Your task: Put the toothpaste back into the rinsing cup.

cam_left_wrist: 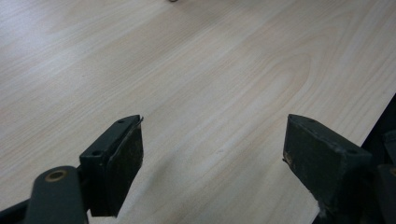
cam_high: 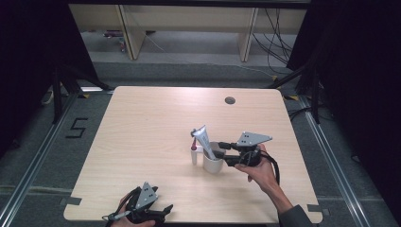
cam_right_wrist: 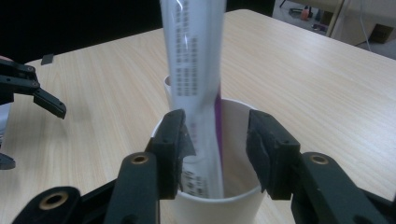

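Pale wood table (cam_high: 142,142), grey carpet floor (cam_high: 42,156), dark curtains (cam_high: 28,56) around.

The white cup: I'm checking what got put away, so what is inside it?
A toothpaste tube stands inside the white cup, leaning on the rim. The cup wall hides the tube's lower end and the cup's bottom.
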A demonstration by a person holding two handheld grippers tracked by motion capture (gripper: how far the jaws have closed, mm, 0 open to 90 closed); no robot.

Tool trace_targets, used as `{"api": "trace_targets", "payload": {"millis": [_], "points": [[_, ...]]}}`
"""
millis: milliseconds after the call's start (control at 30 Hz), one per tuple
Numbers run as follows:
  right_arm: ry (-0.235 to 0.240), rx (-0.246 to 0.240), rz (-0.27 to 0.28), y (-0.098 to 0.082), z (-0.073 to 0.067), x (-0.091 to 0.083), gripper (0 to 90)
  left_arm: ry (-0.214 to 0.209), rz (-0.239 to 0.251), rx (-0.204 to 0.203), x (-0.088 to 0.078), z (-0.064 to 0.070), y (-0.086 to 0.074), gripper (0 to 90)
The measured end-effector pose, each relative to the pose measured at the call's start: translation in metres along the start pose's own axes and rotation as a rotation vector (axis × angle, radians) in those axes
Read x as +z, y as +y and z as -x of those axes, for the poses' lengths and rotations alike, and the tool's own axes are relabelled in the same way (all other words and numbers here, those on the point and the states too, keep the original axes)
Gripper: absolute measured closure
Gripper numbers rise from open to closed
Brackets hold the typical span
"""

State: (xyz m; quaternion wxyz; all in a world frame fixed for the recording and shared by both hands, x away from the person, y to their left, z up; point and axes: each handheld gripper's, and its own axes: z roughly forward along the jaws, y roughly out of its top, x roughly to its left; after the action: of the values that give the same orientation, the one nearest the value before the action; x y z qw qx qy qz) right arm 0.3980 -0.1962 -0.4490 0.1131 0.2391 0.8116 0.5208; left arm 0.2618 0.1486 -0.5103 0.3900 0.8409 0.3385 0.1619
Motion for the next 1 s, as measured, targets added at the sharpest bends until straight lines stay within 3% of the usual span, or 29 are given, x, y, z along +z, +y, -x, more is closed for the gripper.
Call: {"api": "trace_targets", "payload": {"millis": [33, 100, 200, 267, 300, 433, 467, 500, 633, 667, 767, 800, 900, 967, 1000], "points": [[-0.008, -0.014, 0.013, 0.000, 0.002, -0.001, 56.6, 0.005, 0.002, 0.000, 0.000, 0.000, 0.000, 19.9], [-0.019, 0.022, 0.014, -0.001, 0.001, -0.005, 54.1, 0.008, 0.002, 0.000, 0.000, 0.000, 0.000, 19.9], [-0.018, 0.035, 0.012, -0.001, 0.004, -0.011, 53.1, 0.007, 0.002, 0.000, 0.000, 0.000, 0.000, 19.9], [-0.040, 0.022, 0.027, -0.002, 0.006, -0.014, 50.5, 0.008, 0.002, 0.000, 0.000, 0.000, 0.000, 19.9], [-0.029, 0.049, 0.024, -0.003, 0.007, -0.018, 50.4, 0.004, 0.003, 0.000, 0.000, 0.000, 0.000, 19.9], [-0.047, 0.074, 0.019, -0.004, 0.006, -0.024, 48.5, 0.010, 0.002, -0.001, 0.000, 0.000, 0.000, 19.9], [-0.063, 0.031, 0.033, -0.004, 0.010, -0.026, 47.9, 0.009, 0.002, -0.001, 0.000, 0.000, 0.000, 19.9], [-0.060, 0.062, 0.041, -0.004, 0.009, -0.027, 47.0, 0.009, 0.003, -0.004, 0.000, 0.000, 0.000, 19.9], [-0.071, 0.078, 0.021, -0.005, 0.012, -0.035, 43.9, 0.006, 0.002, -0.006, 0.000, 0.000, 0.000, 19.9], [-0.080, 0.106, 0.011, -0.006, 0.012, -0.038, 43.6, 0.006, 0.002, -0.006, 0.000, 0.000, 0.000, 19.9], [-0.079, 0.106, 0.012, -0.008, 0.013, -0.041, 42.8, 0.005, 0.002, -0.006, 0.000, 0.000, 0.000, 19.9], [-0.098, 0.116, 0.004, -0.009, 0.012, -0.042, 42.5, 0.006, 0.002, -0.006, 0.000, 0.000, -0.001, 19.9], [-0.108, 0.093, 0.004, -0.012, 0.015, -0.047, 41.1, 0.008, 0.003, -0.008, 0.000, 0.000, -0.001, 19.9], [-0.093, 0.136, -0.007, -0.014, 0.013, -0.049, 40.5, 0.012, 0.001, -0.008, 0.000, 0.000, -0.001, 19.9], [-0.112, 0.099, -0.005, -0.014, 0.016, -0.050, 39.7, 0.011, 0.003, -0.009, 0.000, 0.000, -0.001, 19.9]]}}
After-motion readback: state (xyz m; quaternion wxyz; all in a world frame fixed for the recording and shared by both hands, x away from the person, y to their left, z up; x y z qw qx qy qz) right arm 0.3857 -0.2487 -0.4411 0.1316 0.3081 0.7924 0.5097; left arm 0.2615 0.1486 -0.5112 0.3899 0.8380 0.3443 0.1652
